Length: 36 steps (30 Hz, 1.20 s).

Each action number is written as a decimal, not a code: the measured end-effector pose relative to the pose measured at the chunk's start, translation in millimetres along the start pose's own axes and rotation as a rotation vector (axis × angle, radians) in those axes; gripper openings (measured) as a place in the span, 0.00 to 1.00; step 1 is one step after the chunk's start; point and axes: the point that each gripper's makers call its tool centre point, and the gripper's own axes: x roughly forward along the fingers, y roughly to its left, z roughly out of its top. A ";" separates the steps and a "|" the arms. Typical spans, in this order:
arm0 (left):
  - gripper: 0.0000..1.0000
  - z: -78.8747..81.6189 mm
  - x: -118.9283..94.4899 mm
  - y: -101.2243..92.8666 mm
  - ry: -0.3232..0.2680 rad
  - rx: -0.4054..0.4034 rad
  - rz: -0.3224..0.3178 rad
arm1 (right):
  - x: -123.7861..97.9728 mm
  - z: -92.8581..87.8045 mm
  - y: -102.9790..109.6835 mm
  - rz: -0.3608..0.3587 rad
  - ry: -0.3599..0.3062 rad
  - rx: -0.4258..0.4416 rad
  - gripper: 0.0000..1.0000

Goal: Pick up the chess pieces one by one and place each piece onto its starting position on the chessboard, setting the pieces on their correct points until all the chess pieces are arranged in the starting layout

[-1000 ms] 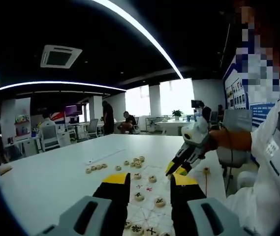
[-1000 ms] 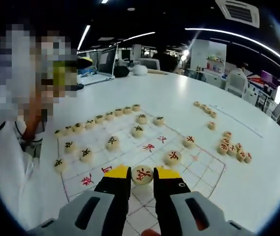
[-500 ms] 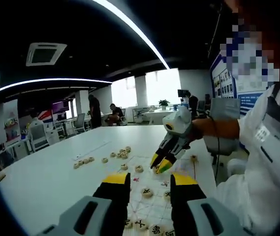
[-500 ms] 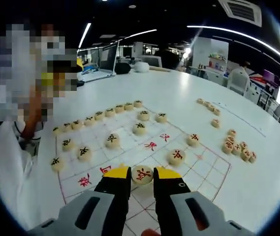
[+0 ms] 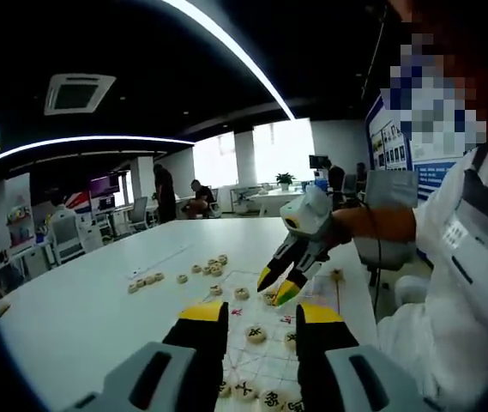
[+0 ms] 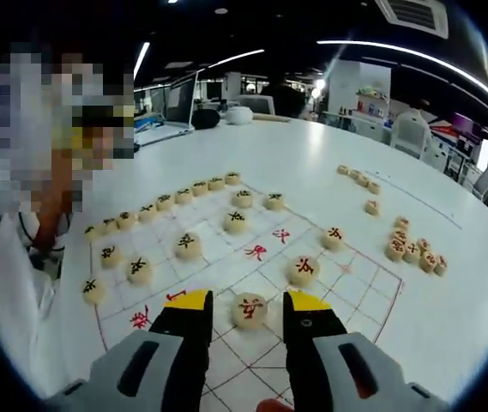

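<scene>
Right gripper view: the right gripper (image 6: 248,302) stands released, its yellow-tipped jaws spread wide on either side of a red-marked piece (image 6: 250,310). The piece is a flat round cream disc lying face up on the board (image 6: 226,360), its flat axis vertical, and a gap shows between it and each jaw. The board is a white sheet with red grid lines, its long axis running from near left to far right across the white counter (image 6: 312,163).

A row of black-marked pieces (image 6: 162,202) lines the far left edge of the board, with more black discs scattered just inside it. Two other red pieces (image 6: 304,269) lie on the right half. A loose cluster (image 6: 412,251) and a short line of pieces (image 6: 357,178) rest off the board to the right. The counter beyond the board's far edge is open.

Left gripper view: the left gripper (image 5: 257,311) hovers above the near end of the board, jaws apart and holding nothing. The right gripper (image 5: 278,287) reaches in from the right, tips down over the board, a sleeve (image 5: 475,257) behind it.
</scene>
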 end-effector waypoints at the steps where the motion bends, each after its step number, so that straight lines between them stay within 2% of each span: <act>1: 0.33 -0.1 0.1 0.1 0.000 0.000 0.000 | -3.1 4.9 -2.9 -0.009 -0.015 0.002 0.35; 7: 0.33 0.1 -0.9 0.6 0.000 0.001 0.004 | -21.9 21.3 -32.0 -0.109 -0.062 0.025 0.37; 14: 0.33 -0.3 -1.3 1.1 0.002 0.002 0.006 | -46.9 22.1 -79.0 -0.269 -0.079 0.068 0.37; 17: 0.33 -0.3 -1.1 0.8 0.001 0.001 0.005 | -53.4 21.6 -92.1 -0.300 -0.087 0.081 0.37; 21: 0.33 -0.6 -0.8 1.3 0.002 0.001 0.008 | -53.7 20.3 -103.8 -0.322 -0.090 0.100 0.37; 26: 0.33 -0.1 -1.5 2.4 0.001 0.001 0.012 | -47.3 20.7 -108.6 -0.320 -0.086 0.112 0.37; 36: 0.33 0.2 -4.2 5.6 -0.002 -0.002 0.023 | -24.1 33.8 -116.0 -0.307 -0.066 0.104 0.36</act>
